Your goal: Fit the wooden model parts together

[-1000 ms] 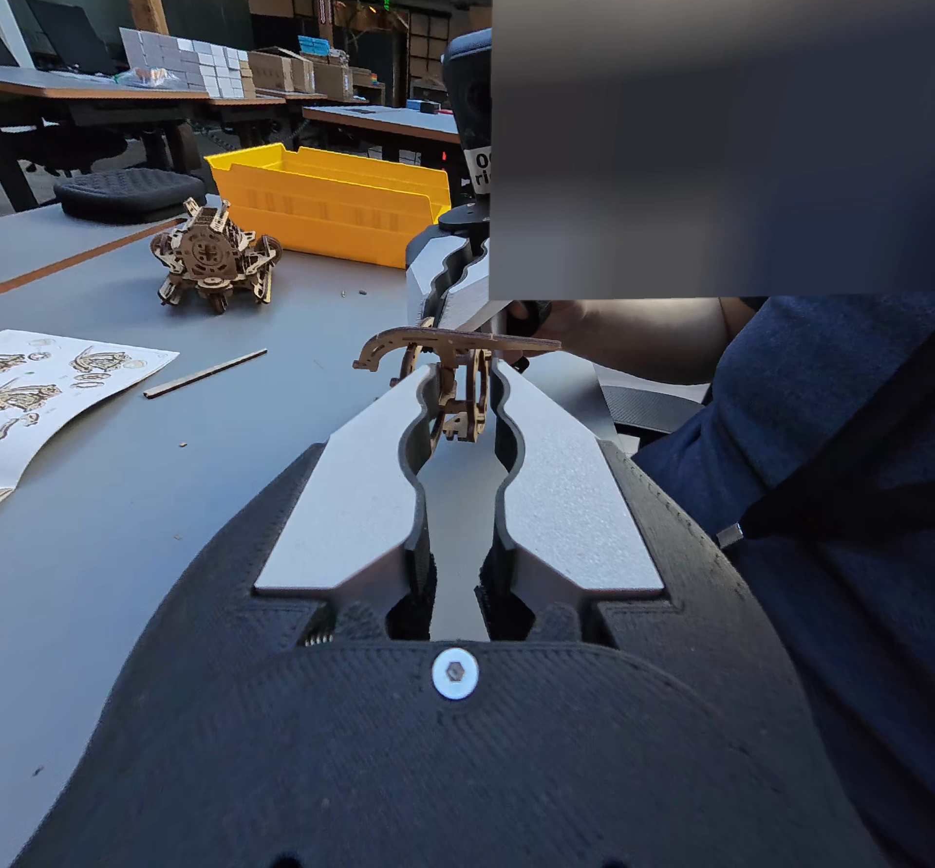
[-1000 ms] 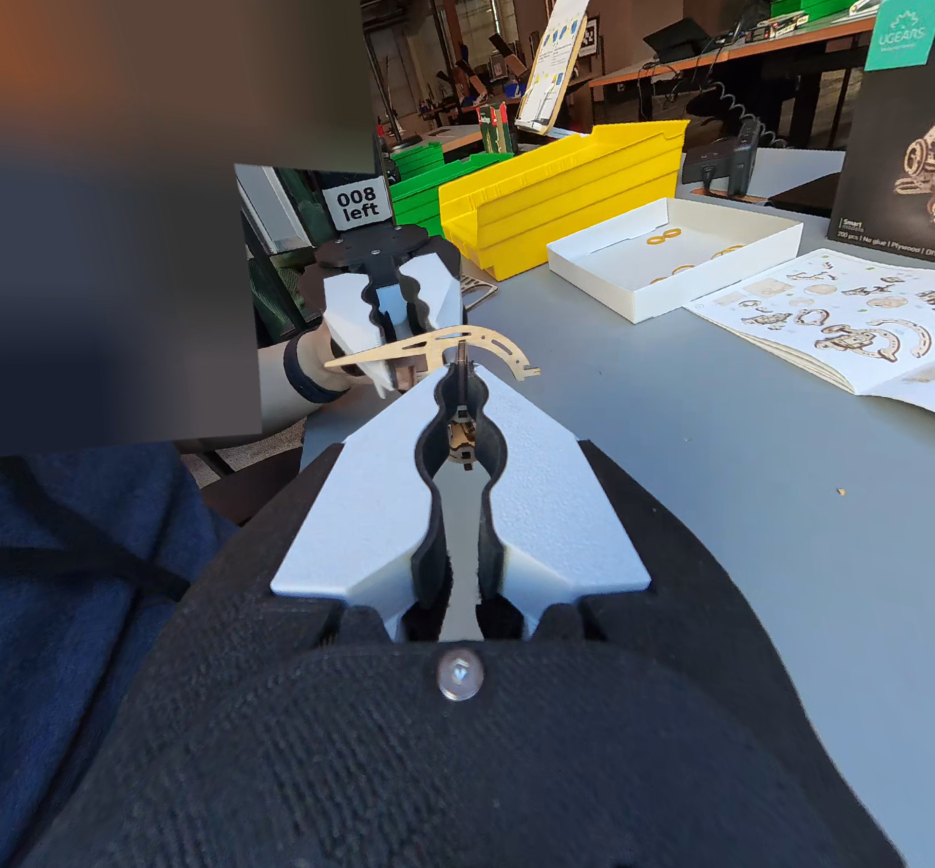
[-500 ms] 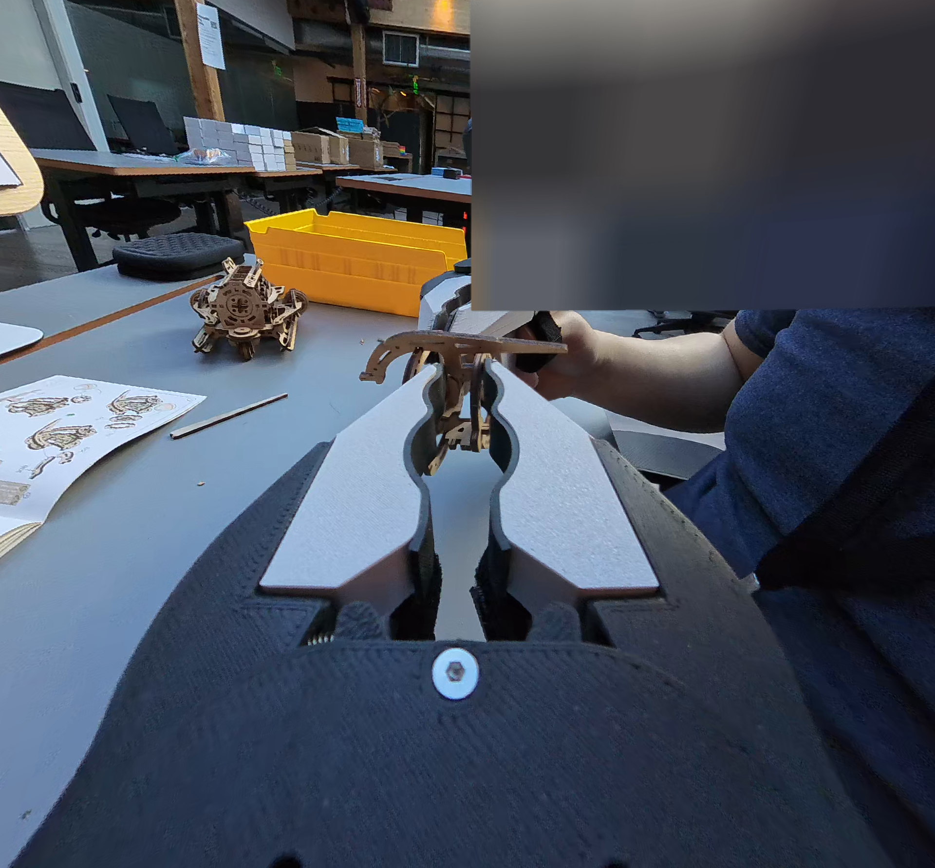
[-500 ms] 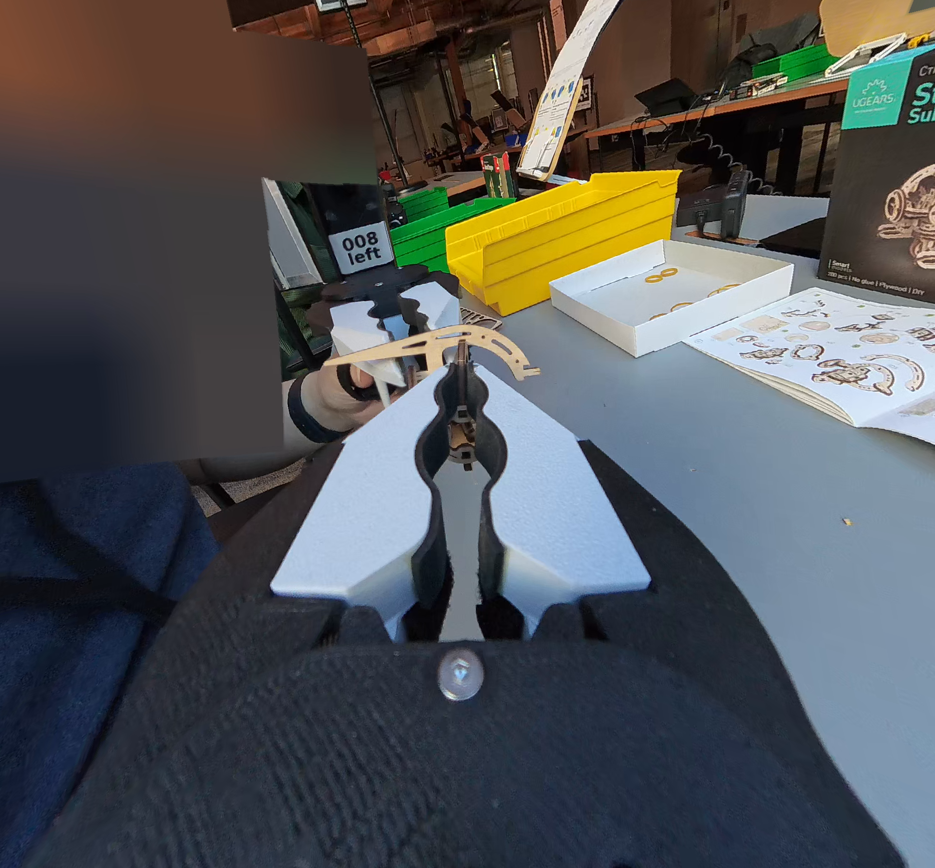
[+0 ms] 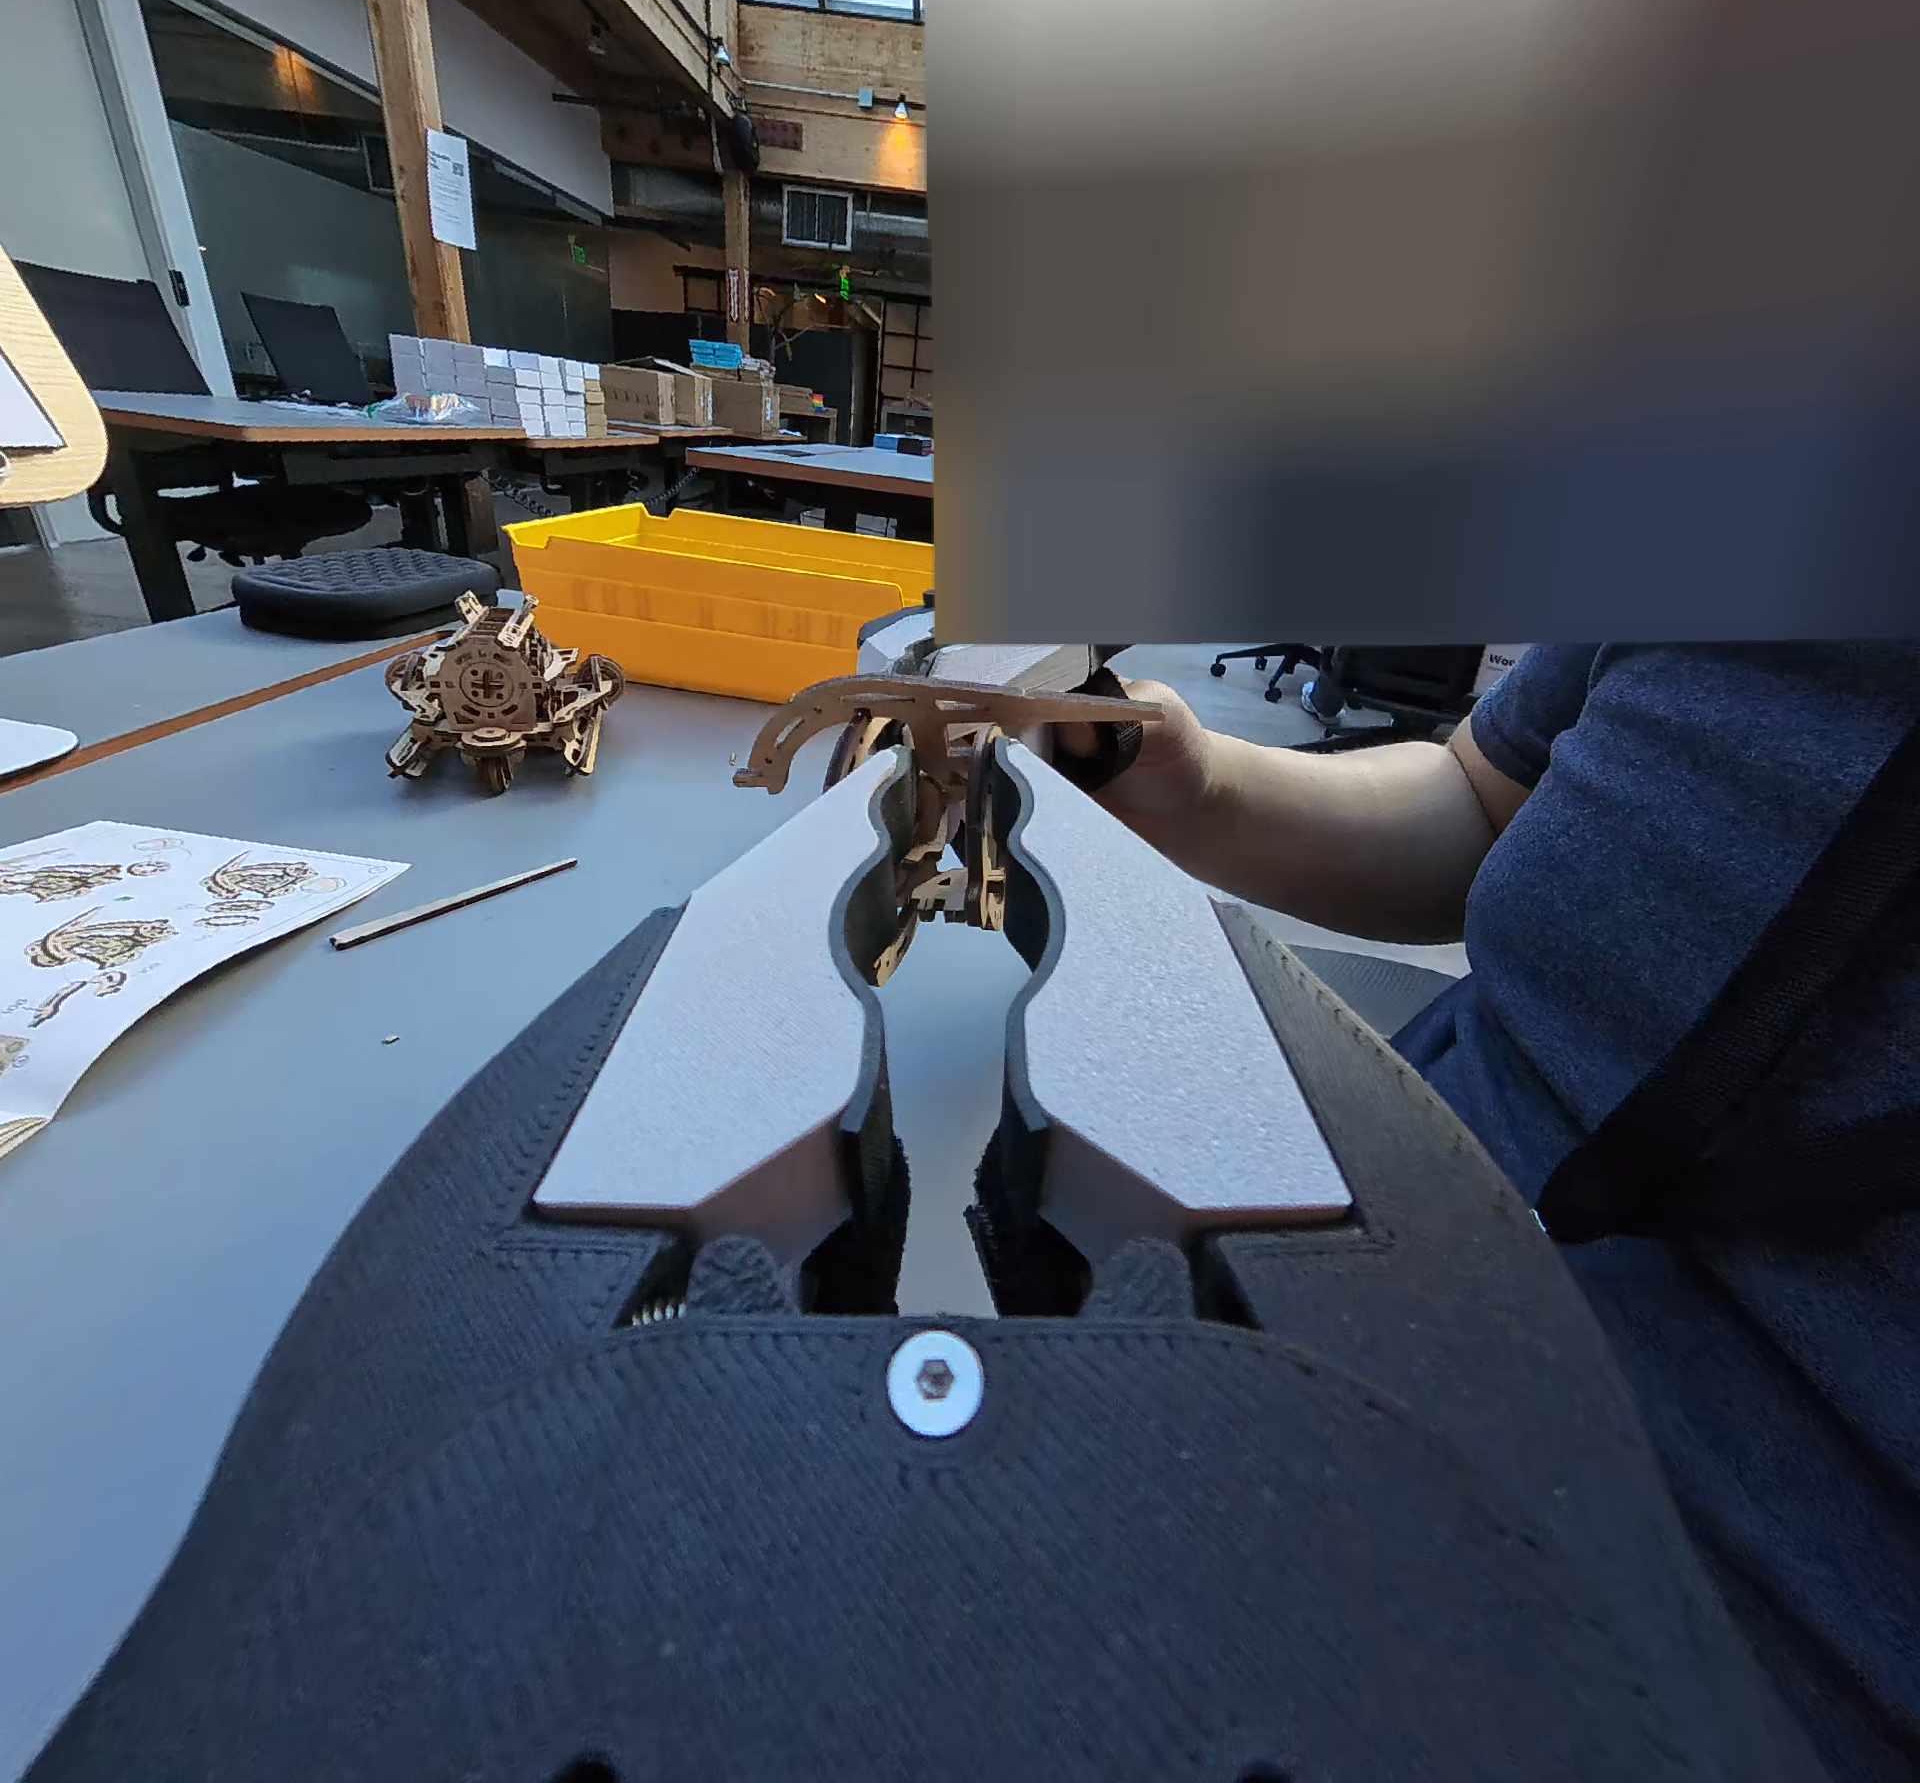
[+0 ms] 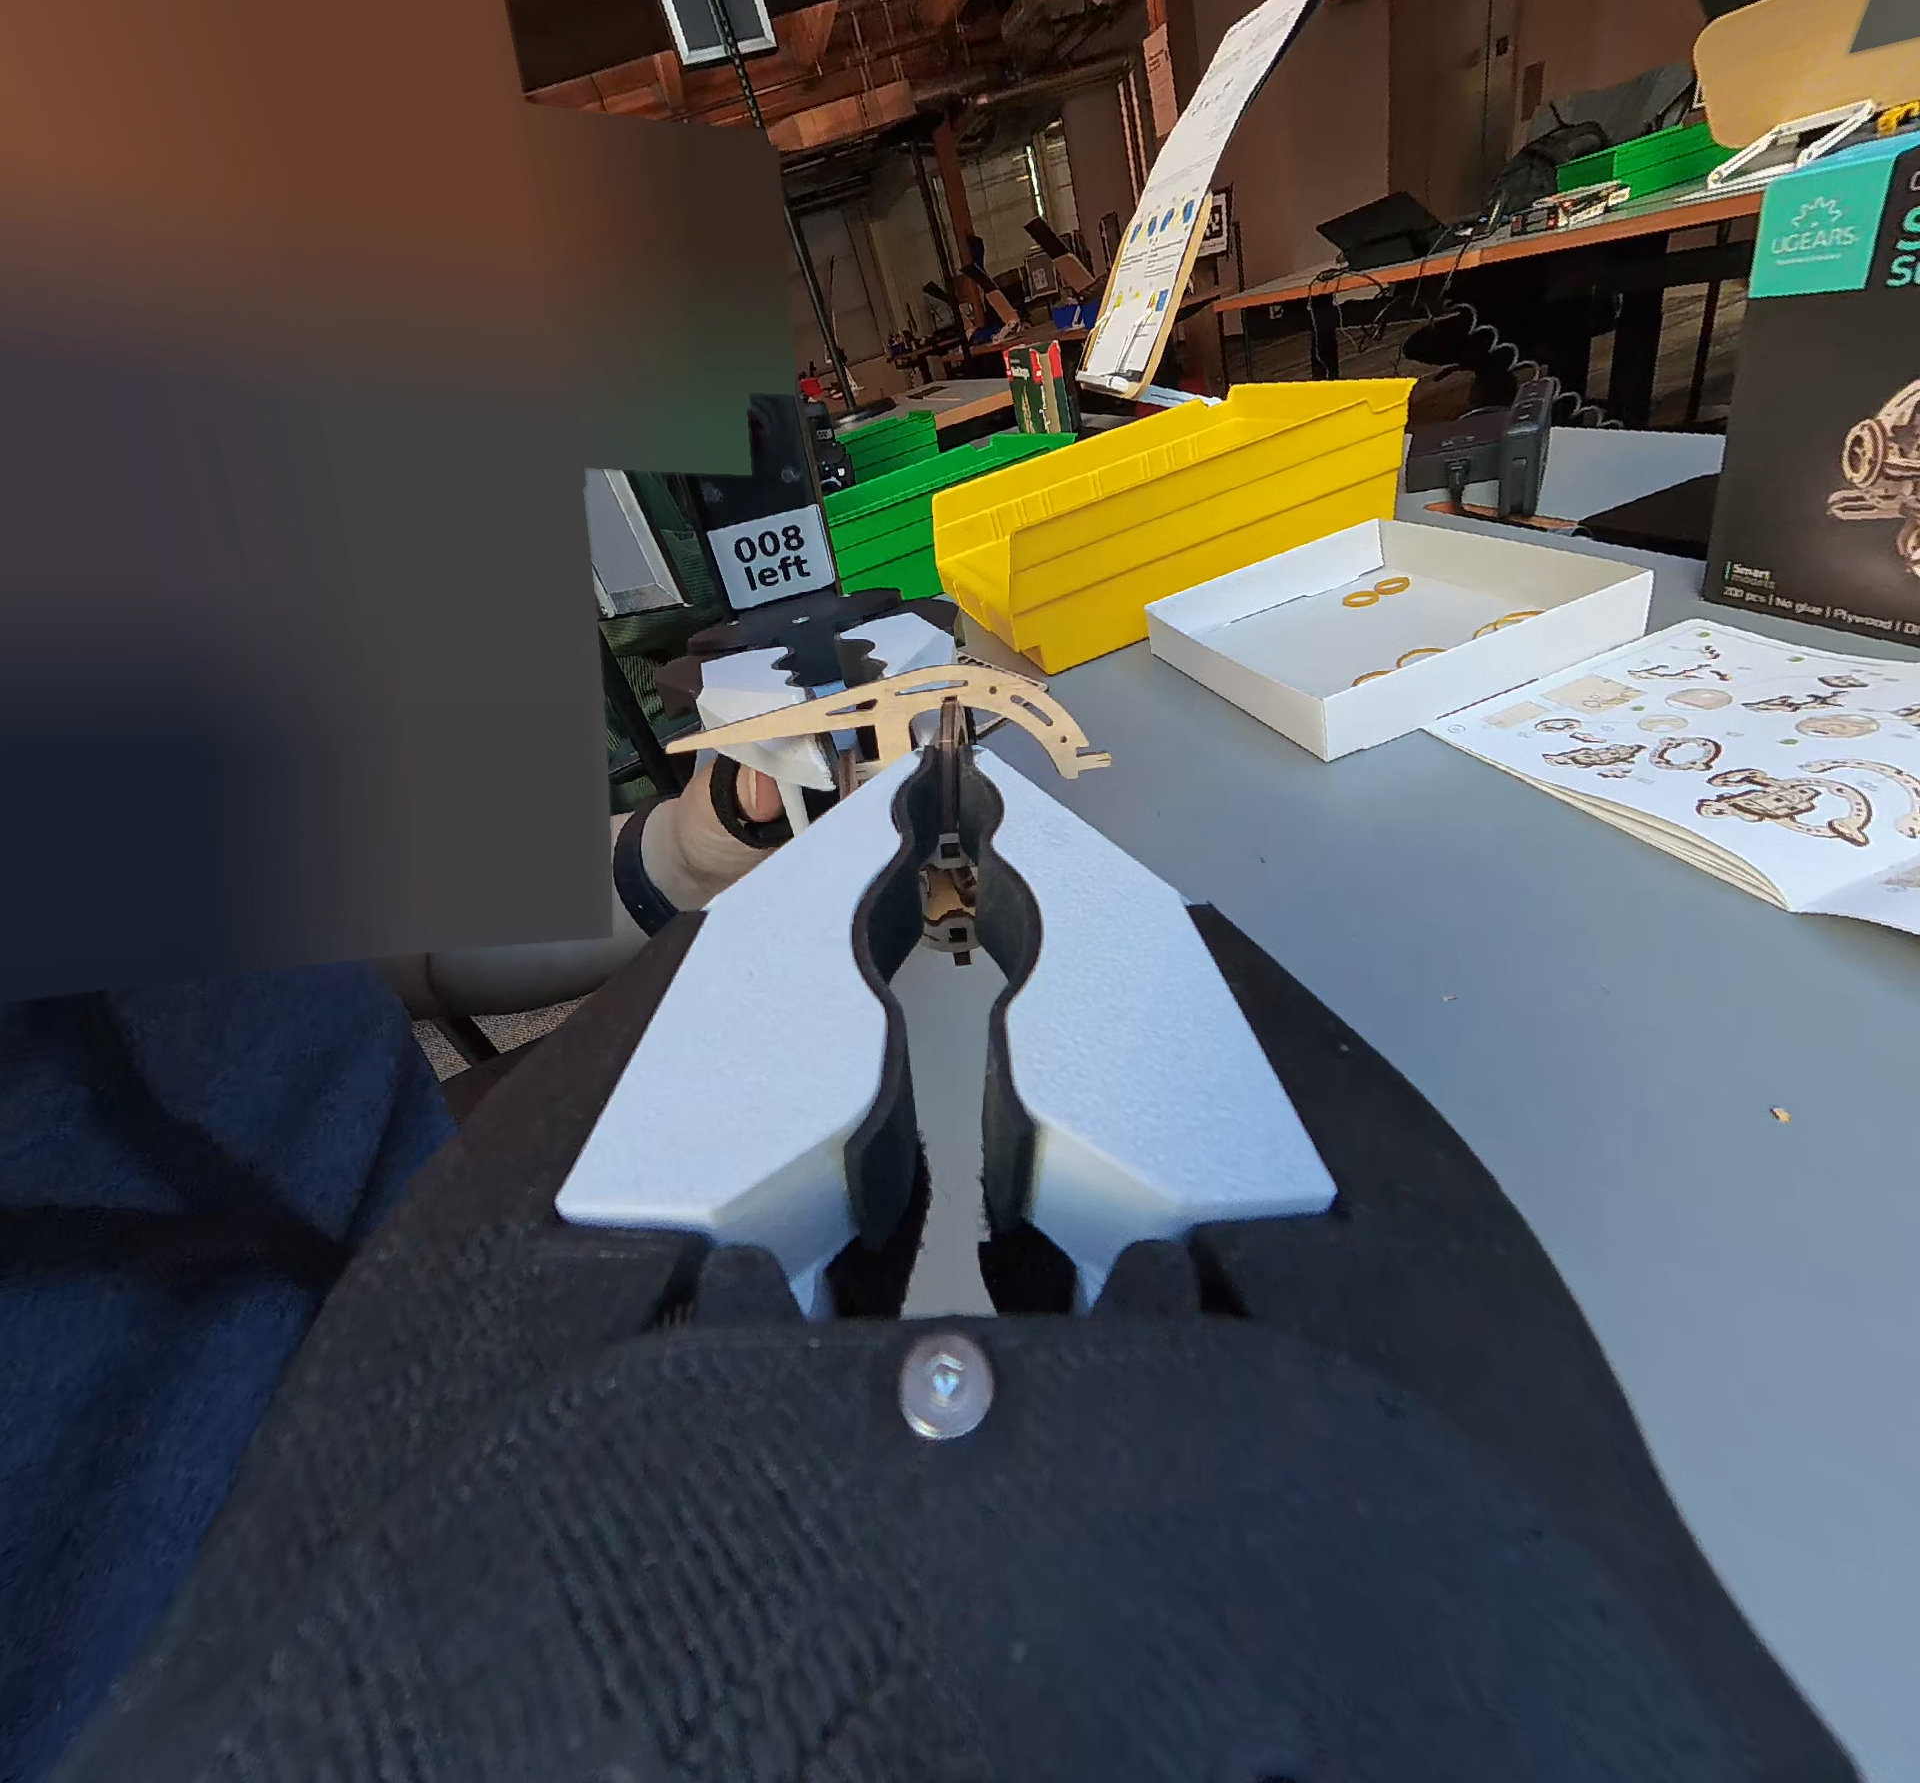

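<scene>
Both grippers are rising and tipping upward compared with a second ago, so more ceiling and less of the grey table [image 5: 260,1162] is showing, while the wooden piece between them is keeping its place at the fingertips.

Largest first: the table is carrying a yellow bin [image 5: 707,590] at the far side, an instruction sheet [image 5: 135,912] at the near left, a finished wooden model [image 5: 499,694] beyond it and a loose wooden strip [image 5: 452,902] lying between sheet and gripper.

The left gripper [image 5: 945,777] is closing narrowly on a small wooden sub-assembly [image 5: 940,860], held off the table. The right gripper [image 6: 948,746] is pinching nearly closed on a thin disc-like part [image 6: 948,886], and a curved wooden arm [image 6: 904,710] is lying crosswise just beyond its tips.

To seat the joint well, the person is probably needing to keep the curved arm level, line tab with slot squarely, and press straight in gently, since thin plywood looks likely to snap if twisted.
</scene>
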`<state>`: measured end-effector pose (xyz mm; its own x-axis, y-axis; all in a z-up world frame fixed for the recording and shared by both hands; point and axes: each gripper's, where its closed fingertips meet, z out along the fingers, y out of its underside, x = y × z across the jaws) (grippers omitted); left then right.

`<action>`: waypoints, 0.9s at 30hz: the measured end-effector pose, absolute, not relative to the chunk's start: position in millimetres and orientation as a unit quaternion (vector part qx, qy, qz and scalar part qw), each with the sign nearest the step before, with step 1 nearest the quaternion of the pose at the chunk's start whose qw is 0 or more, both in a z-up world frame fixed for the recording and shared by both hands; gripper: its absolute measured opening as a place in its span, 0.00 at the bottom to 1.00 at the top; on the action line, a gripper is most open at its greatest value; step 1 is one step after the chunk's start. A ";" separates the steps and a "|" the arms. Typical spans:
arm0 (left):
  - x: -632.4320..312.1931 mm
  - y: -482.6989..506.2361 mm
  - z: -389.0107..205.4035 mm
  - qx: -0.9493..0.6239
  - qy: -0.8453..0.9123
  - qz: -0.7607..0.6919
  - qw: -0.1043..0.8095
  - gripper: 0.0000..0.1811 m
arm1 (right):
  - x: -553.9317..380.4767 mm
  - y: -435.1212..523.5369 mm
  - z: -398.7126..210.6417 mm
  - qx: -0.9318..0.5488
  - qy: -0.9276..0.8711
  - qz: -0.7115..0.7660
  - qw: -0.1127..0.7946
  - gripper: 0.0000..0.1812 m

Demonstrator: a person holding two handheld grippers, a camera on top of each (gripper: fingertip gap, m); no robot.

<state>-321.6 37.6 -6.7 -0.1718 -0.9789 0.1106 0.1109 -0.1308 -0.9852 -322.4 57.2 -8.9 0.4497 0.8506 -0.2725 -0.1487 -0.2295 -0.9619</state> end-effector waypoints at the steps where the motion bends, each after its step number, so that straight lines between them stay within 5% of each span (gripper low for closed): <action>1: -322.1 37.0 -5.9 -0.452 0.477 -0.597 0.460 0.06 | -322.8 56.9 -8.0 -0.642 -0.272 0.450 0.558 0.00; 27: -326.6 35.9 2.3 -0.436 0.482 -0.584 0.486 0.06 | -321.2 54.5 3.0 -0.631 -0.266 0.464 0.562 0.06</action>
